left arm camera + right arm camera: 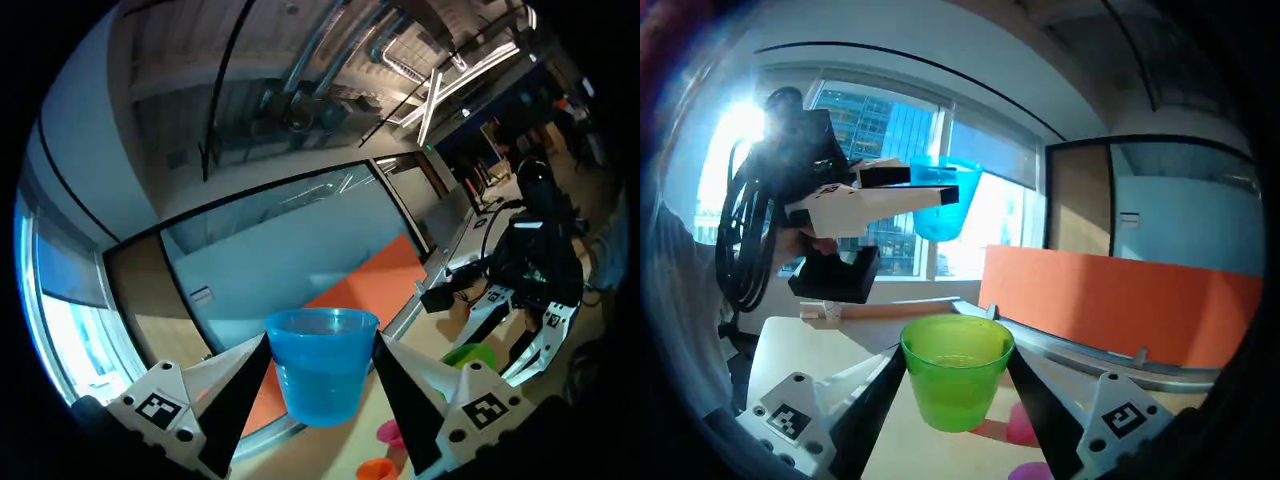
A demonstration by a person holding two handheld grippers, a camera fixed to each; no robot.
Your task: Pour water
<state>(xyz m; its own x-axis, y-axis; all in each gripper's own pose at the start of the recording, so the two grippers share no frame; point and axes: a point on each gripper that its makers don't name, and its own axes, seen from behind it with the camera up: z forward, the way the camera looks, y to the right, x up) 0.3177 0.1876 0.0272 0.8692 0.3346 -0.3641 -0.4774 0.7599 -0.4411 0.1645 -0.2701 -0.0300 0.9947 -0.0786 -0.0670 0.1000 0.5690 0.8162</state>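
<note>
A translucent blue cup stands upright between the fingers of my left gripper, which is shut on its sides. In the right gripper view the same blue cup hangs up and to the left in the left gripper, held by a hand. My right gripper is shut on a green cup, upright just above the table. The left gripper view shows that green cup low on the right in the right gripper. The blue cup is higher than the green one and apart from it.
A pale wooden table lies below. Small pink cups and an orange cup sit on it near the green cup. An orange partition runs along the table's far edge, with windows behind.
</note>
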